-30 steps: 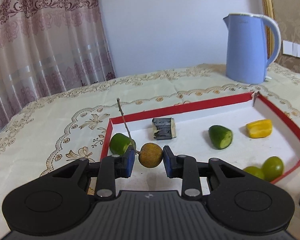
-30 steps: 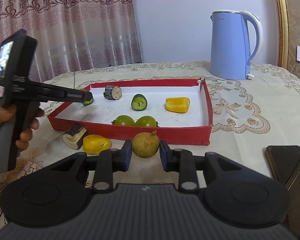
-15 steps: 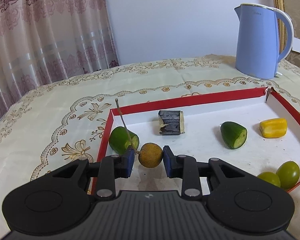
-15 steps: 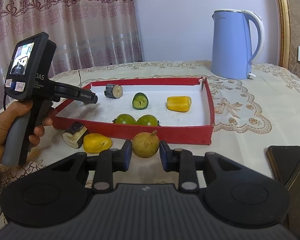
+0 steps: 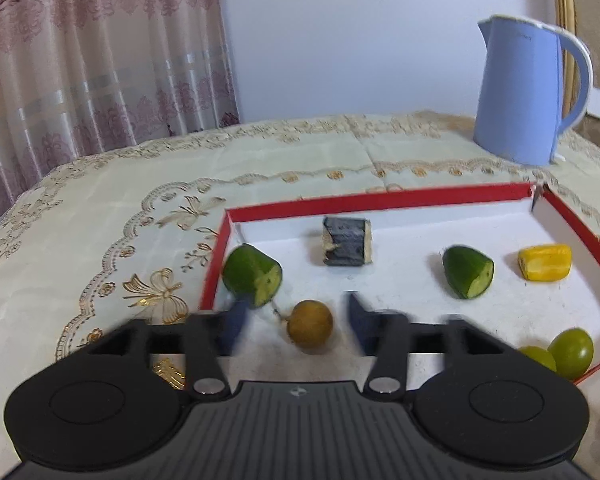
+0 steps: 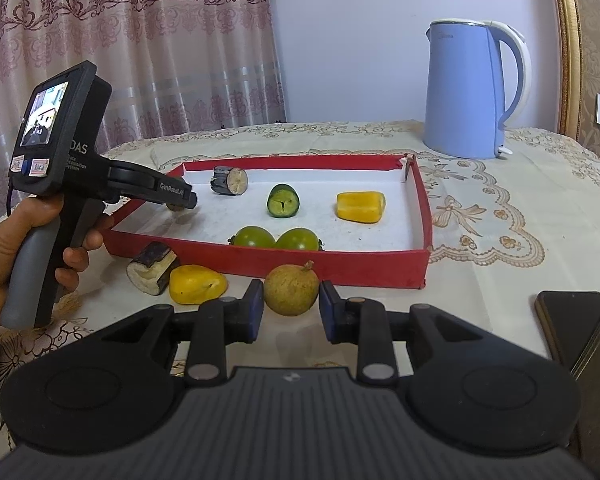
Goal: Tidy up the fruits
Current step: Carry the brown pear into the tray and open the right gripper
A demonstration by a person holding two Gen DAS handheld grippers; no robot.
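Note:
In the left wrist view my left gripper (image 5: 296, 320) hangs over the near left corner of the red tray (image 5: 380, 199). Its jaws are opening. A small brown round fruit (image 5: 309, 323) with a thin stalk lies on the white tray floor between the blurred blue pads, and neither pad touches it. In the right wrist view my right gripper (image 6: 291, 308) is in front of the tray (image 6: 340, 270), shut on a larger brown round fruit (image 6: 291, 290). A hand (image 6: 4, 248) holds the left gripper's handle there, and its tip hides the small fruit.
In the tray lie two green cucumber pieces (image 5: 254, 274) (image 5: 469, 272), a dark eggplant piece (image 5: 346, 242), a yellow piece (image 5: 545, 262) and two green tomatoes (image 5: 570, 350). Outside its front wall are an eggplant piece (image 6: 150, 268) and a yellow piece (image 6: 198, 285). A blue kettle (image 6: 472, 88) stands behind, a phone (image 6: 580, 332) at right.
The left jaws have spread apart and let go of the small brown fruit, which now lies on the tray floor with its stalk down. The right gripper has not moved.

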